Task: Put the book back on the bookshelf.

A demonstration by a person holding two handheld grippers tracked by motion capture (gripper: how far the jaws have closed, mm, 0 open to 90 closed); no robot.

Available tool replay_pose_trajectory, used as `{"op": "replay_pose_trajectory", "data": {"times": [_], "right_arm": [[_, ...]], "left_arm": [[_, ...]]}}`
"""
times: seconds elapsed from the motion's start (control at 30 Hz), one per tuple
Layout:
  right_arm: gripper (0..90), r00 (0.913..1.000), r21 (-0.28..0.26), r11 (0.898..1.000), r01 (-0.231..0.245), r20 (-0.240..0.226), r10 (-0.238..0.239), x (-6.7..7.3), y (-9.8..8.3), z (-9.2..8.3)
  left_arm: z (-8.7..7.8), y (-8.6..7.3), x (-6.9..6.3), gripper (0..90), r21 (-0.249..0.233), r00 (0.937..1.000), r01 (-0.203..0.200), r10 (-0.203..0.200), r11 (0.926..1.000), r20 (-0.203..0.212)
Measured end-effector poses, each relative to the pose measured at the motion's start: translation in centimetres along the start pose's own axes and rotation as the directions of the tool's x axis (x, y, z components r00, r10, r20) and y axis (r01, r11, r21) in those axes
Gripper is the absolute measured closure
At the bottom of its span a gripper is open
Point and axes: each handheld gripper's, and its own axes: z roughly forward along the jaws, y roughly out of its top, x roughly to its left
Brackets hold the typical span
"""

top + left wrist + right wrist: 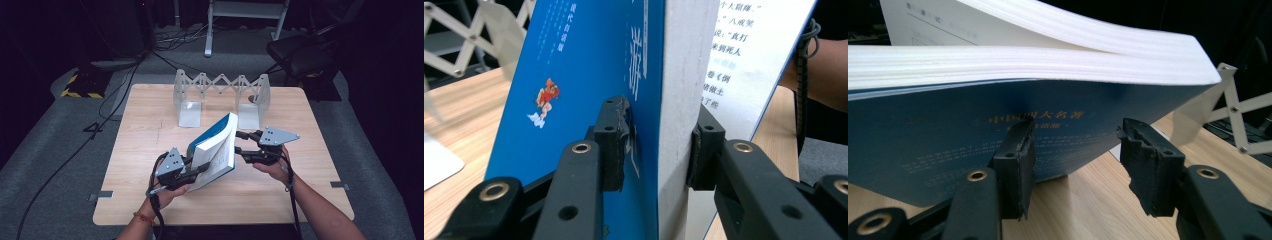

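A thick book (215, 145) with a blue cover is held tilted above the wooden table (145, 120), partly fanned open. My left gripper (199, 171) is shut on its lower corner. In the left gripper view one pad (611, 145) presses the blue cover (574, 75) and the other bears on the far side of the page block. My right gripper (241, 143) hovers at the book's right edge, open. In the right gripper view its gripper (1080, 150) stands below the blue cover (948, 140) with nothing clamped; the white page edges (1023, 62) spread above.
A white accordion-style book rack (222, 90) stands at the table's far middle, with its bookends resting on the wood. Beyond the table are a dark chair (300, 55), a white stand (245, 12) and cables on the grey floor.
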Motion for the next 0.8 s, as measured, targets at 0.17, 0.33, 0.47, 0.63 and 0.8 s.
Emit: {"op": "replay_pose_trajectory", "data": {"times": [0.17,0.33,0.47,0.63,0.8], "right_arm": [[49.6,0.9974,0.027,0.999,0.026,0.066,-0.028,-0.2,-0.8,-1.7],[49.4,0.9945,0.030,0.999,0.045,0.093,-0.048,-0.5,-1.2,-4.0],[49.1,0.9913,0.035,0.999,0.039,0.125,-0.043,-1.1,-1.9,-5.2],[49.0,0.9891,0.018,1.000,0.012,0.146,-0.015,-1.7,-2.1,-6.3],[49.0,0.9868,0.016,0.999,0.029,0.159,-0.031,-1.6,-1.6,-6.3]], "left_arm": [[2.1,0.7,-0.2,66.0,0.009,0.9994,-0.007,0.007,0.9999,0.035],[4.5,1.5,-0.5,65.2,0.008,0.9978,-0.018,0.018,0.9998,0.065],[5.8,1.9,-0.8,65.9,-0.010,0.9964,-0.018,0.018,0.9998,0.083],[6.7,2.4,-0.9,66.7,-0.038,0.9947,0.002,0.002,0.9993,0.103],[6.2,2.5,-0.8,67.5,-0.055,0.9946,0.021,-0.016,0.9983,0.102]]}}
